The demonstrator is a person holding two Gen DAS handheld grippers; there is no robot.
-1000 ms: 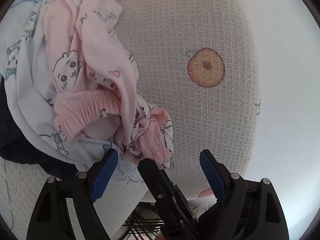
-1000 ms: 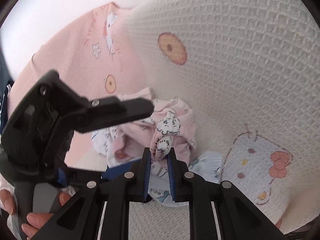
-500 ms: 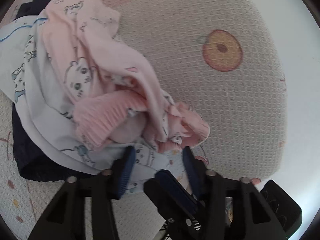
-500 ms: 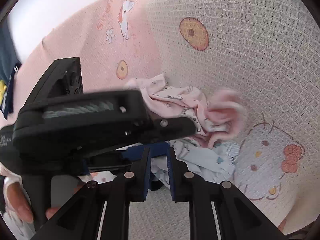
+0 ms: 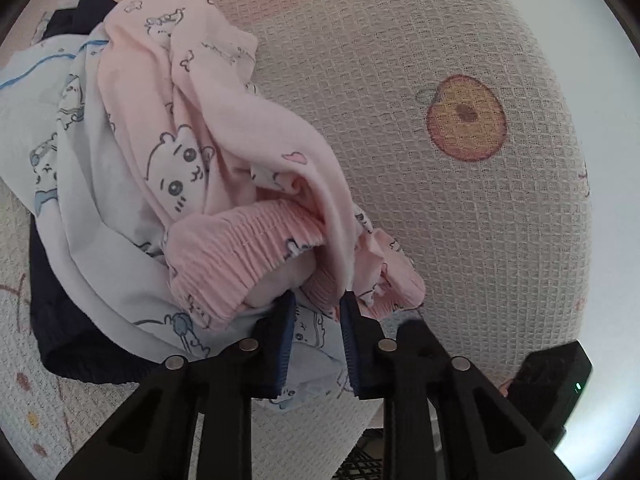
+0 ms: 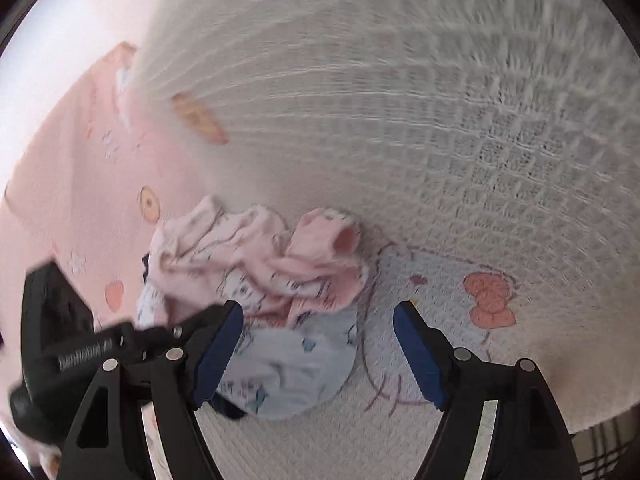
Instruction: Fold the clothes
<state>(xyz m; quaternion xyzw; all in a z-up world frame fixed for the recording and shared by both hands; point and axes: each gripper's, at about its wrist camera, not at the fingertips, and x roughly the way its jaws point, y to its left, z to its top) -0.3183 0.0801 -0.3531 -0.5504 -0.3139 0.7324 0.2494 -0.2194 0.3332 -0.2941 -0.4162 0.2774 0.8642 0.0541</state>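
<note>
Seen from the left gripper [image 5: 316,316], a heap of clothes lies on a waffle-weave blanket [image 5: 400,60], and going left to right from the gripper's side: a dark garment [image 5: 64,336] sits at the bottom, far to the left of the fingers; a pale blue printed piece [image 5: 60,168] spreads over it; and pink trousers [image 5: 224,148] with little cartoon animals lie on top, their ribbed waistband [image 5: 240,256] just ahead of the left finger. The left jaws are closing, nearly together, with the edge of the pink cloth and a fold of the blue piece between the blue pads — whether the pads already press the fabric cannot be told. To the right of the heap the blanket is bare apart from an orange round print [image 5: 466,118]. In the right wrist view, which is blurred, the left gripper's black body [image 6: 72,344] shows at far left; the pink trousers [image 6: 264,264] and blue piece [image 6: 288,364] lie ahead of the right gripper [image 6: 318,344], towards its left finger. Its jaws are opening, standing wide, and nothing is gripped — only blanket and the heap's near edge lie between them. A red bow print [image 6: 490,300] lies ahead of the right finger.
</note>
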